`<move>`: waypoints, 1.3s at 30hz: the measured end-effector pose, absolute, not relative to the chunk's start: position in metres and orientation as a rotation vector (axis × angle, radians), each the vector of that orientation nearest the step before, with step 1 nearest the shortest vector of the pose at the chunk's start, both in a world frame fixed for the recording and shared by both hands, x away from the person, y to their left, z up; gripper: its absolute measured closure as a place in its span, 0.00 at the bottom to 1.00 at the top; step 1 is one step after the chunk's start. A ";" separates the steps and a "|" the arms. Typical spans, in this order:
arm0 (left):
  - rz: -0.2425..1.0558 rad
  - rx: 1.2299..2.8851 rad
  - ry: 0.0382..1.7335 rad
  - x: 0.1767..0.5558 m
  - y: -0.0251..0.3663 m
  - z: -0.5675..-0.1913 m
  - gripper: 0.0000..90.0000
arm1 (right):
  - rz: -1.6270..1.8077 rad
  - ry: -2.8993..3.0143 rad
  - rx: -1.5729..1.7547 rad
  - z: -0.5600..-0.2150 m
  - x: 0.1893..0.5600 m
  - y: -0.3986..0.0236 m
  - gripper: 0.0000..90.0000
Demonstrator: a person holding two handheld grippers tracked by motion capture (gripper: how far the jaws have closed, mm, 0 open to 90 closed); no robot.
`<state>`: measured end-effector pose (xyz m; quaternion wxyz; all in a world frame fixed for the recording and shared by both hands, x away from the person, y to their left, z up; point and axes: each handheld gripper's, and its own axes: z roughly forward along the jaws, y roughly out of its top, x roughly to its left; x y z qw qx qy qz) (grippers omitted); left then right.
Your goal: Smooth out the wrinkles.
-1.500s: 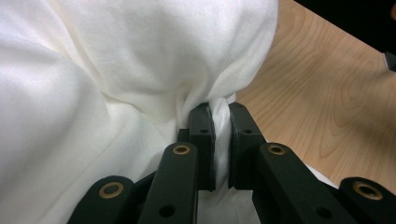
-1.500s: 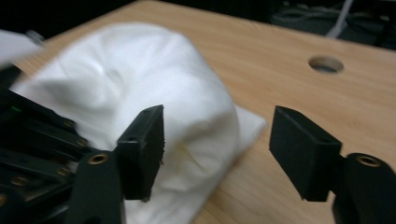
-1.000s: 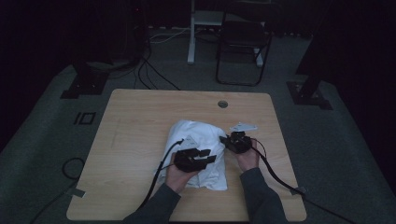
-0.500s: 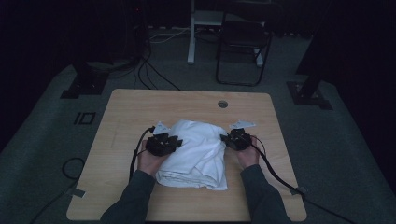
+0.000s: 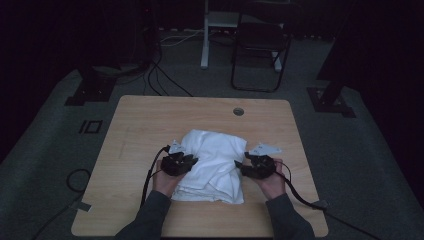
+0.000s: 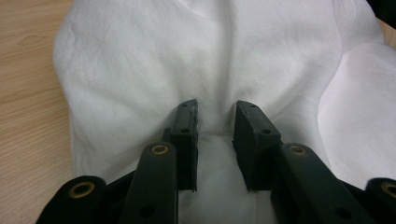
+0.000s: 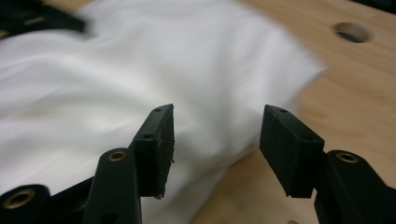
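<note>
A white cloth (image 5: 215, 160) lies folded in soft layers on the wooden table (image 5: 145, 125). My left gripper (image 5: 191, 161) rests at the cloth's left edge and points right. In the left gripper view its jaws (image 6: 216, 109) stand a narrow gap apart over the cloth (image 6: 210, 56); they have just been closing, and the pads do not press on the fabric. My right gripper (image 5: 239, 165) sits at the cloth's right edge and points left. Its jaws (image 7: 217, 116) have just been opening and stand wide, with the cloth's edge (image 7: 140, 70) below them and nothing gripped.
A round cable hole (image 5: 238, 111) is in the table's far side, also the hole (image 7: 352, 31) in the right gripper view. A chair (image 5: 260, 45) and a desk leg (image 5: 205, 35) stand on the floor beyond. Cables trail off the table's near edge on both sides.
My left gripper has moved from over the cloth's middle to its left edge. The right gripper has drawn a little nearer to the person and opened its jaws.
</note>
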<state>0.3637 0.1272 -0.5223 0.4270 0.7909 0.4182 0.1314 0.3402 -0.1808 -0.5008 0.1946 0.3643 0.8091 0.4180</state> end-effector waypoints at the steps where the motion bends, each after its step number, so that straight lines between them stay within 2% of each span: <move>1: 0.329 1.970 1.047 0.363 0.127 -0.523 0.77 | 1.196 2.297 0.987 -0.505 0.323 -0.176 0.49; 6: 0.323 1.952 1.052 0.361 0.128 -0.523 0.76 | 1.261 2.353 0.877 -0.512 0.294 -0.165 0.45; 11: 0.324 1.937 1.062 0.360 0.128 -0.523 0.76 | 1.290 2.427 0.791 -0.516 0.280 -0.152 0.41; 12: 0.324 1.936 1.062 0.360 0.128 -0.523 0.76 | 1.266 2.431 0.771 -0.518 0.279 -0.150 0.46; 14: 0.325 1.934 1.063 0.360 0.128 -0.523 0.75 | 1.221 2.440 0.760 -0.520 0.278 -0.149 0.63; 15: 0.324 1.933 1.062 0.360 0.128 -0.523 0.75 | 1.200 2.456 0.751 -0.521 0.278 -0.149 0.80; 16: 0.323 1.933 1.061 0.360 0.128 -0.523 0.75 | 1.173 2.457 0.735 -0.522 0.278 -0.150 0.90; 17: 0.323 1.931 1.062 0.360 0.128 -0.523 0.75 | 1.160 2.453 0.741 -0.522 0.277 -0.151 0.95; 20: 0.323 1.928 1.063 0.360 0.129 -0.523 0.75 | 1.177 2.438 0.757 -0.518 0.272 -0.162 0.96; 26: 0.325 1.928 1.063 0.360 0.129 -0.523 0.74 | 1.157 2.422 0.823 -0.516 0.257 -0.199 0.95; 30: 0.327 1.928 1.054 0.359 0.129 -0.521 0.67 | 1.177 2.424 0.872 -0.517 0.252 -0.218 0.90; 31: 0.340 1.910 1.050 0.356 0.130 -0.518 0.67 | 1.174 2.418 0.890 -0.517 0.252 -0.222 0.82; 32: 0.347 1.887 1.043 0.353 0.132 -0.514 0.63 | 1.196 2.397 0.908 -0.515 0.252 -0.227 0.64; 35: 0.350 1.858 1.007 0.343 0.134 -0.505 0.61 | 1.234 2.317 0.922 -0.505 0.256 -0.226 0.51; 39: 0.381 1.864 0.965 0.335 0.132 -0.500 0.60 | 1.272 2.262 0.889 -0.493 0.272 -0.206 0.45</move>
